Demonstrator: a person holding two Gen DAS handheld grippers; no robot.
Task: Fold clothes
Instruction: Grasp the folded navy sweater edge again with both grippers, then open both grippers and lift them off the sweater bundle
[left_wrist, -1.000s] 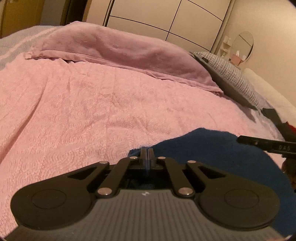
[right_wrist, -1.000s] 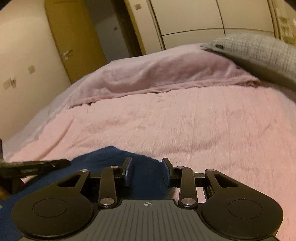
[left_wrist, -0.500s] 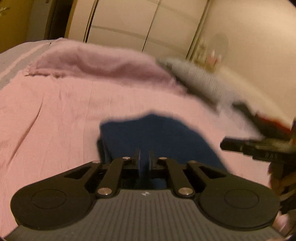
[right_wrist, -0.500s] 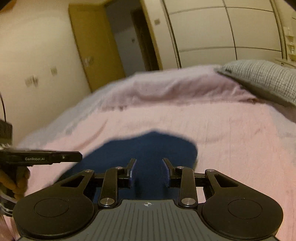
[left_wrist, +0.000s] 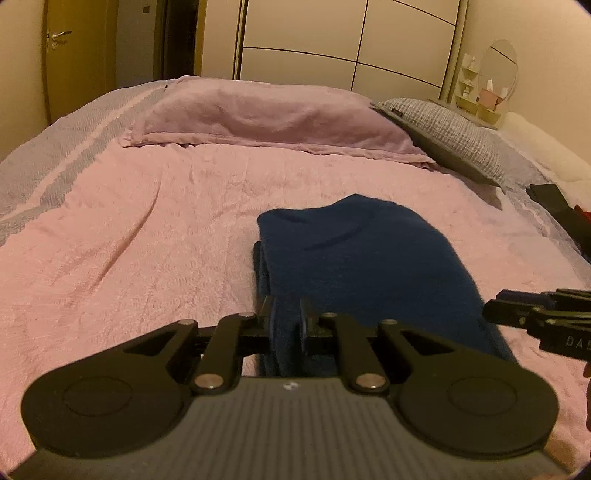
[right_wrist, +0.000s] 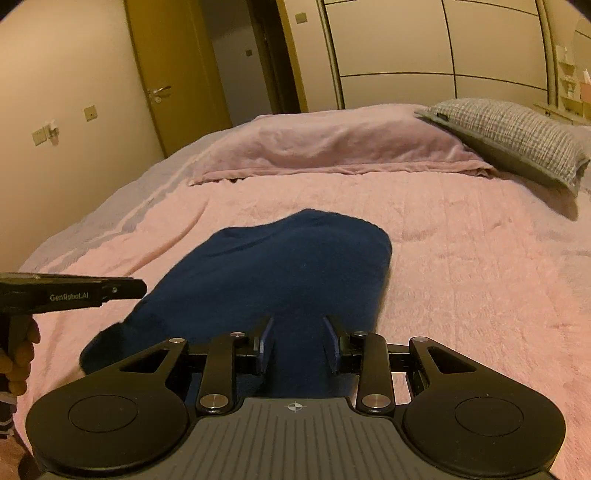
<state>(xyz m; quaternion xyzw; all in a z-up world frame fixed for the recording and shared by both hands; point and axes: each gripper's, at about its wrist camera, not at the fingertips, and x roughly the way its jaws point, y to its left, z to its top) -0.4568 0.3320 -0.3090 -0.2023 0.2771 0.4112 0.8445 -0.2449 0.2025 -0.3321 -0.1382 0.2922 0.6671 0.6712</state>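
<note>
Garment, dark blue, lies on the pink bedspread straight ahead of both grippers, its near end hidden under their bodies and its layers hard to tell apart in the dim light. Beyond it lie a mauve pillow and a grey pillow, with dark cloth cut off at the edge. The left gripper pinches a fold of the garment; the right gripper straddles it, jaws part open, grip unclear.
</note>
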